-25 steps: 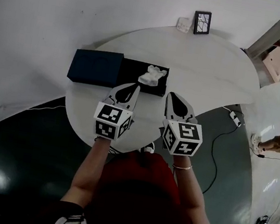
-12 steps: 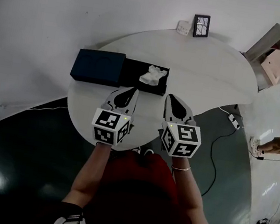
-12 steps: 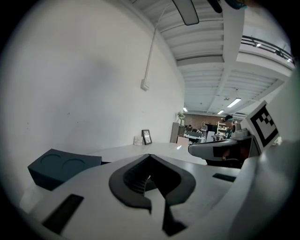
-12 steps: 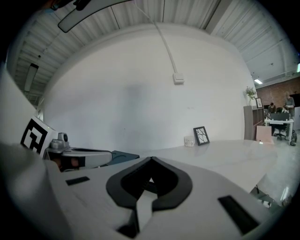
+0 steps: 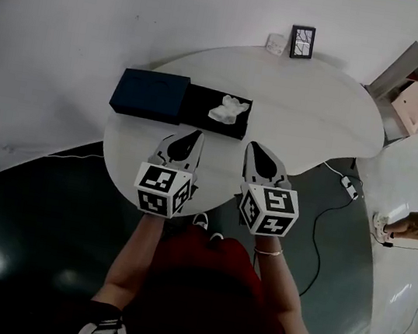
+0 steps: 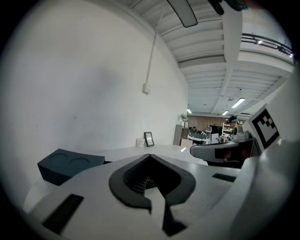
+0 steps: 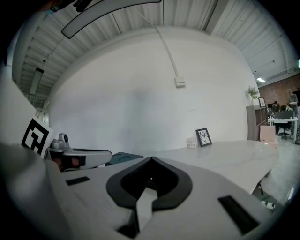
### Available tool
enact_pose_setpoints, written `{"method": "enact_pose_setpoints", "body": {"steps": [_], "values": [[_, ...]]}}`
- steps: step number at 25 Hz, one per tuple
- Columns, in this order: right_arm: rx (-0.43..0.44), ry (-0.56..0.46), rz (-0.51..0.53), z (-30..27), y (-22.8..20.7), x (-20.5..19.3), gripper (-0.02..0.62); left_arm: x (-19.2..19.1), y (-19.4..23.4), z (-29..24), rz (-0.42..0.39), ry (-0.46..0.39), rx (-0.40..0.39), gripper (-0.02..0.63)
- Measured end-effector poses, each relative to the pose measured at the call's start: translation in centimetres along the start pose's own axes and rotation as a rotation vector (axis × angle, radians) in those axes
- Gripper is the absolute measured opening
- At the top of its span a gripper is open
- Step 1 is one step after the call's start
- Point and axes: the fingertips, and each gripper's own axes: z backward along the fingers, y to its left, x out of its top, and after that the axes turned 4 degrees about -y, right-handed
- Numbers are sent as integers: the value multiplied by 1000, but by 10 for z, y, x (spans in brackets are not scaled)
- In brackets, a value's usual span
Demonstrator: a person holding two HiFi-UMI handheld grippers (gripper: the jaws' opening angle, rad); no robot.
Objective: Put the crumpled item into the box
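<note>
A white crumpled item (image 5: 229,109) lies inside the open black box (image 5: 196,106) on the round white table (image 5: 313,108). The box's dark blue lid (image 5: 149,94) rests beside it on the left, and shows in the left gripper view as a dark blue lid (image 6: 70,164) with two round dents. My left gripper (image 5: 194,133) and right gripper (image 5: 252,146) hover side by side just short of the box, near the table's front edge. Both are shut with nothing between the jaws. In their own views the left gripper (image 6: 149,156) and right gripper (image 7: 151,159) point over the table.
A small black picture frame (image 5: 301,42) and a small white object (image 5: 274,44) stand at the table's far edge by the wall. A cable and power strip (image 5: 345,185) lie on the floor to the right. A person's foot (image 5: 412,227) is at far right.
Both grippers have drawn back slightly from the box toward the table's front edge. The crumpled item stays in the box.
</note>
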Motion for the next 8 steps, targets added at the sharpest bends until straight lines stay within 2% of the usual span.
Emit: {"method": "enact_pose_setpoints", "body": {"steps": [8], "values": [[38, -8, -2, 32, 5, -1, 14, 2, -20, 25, 5, -17, 40, 23]]}}
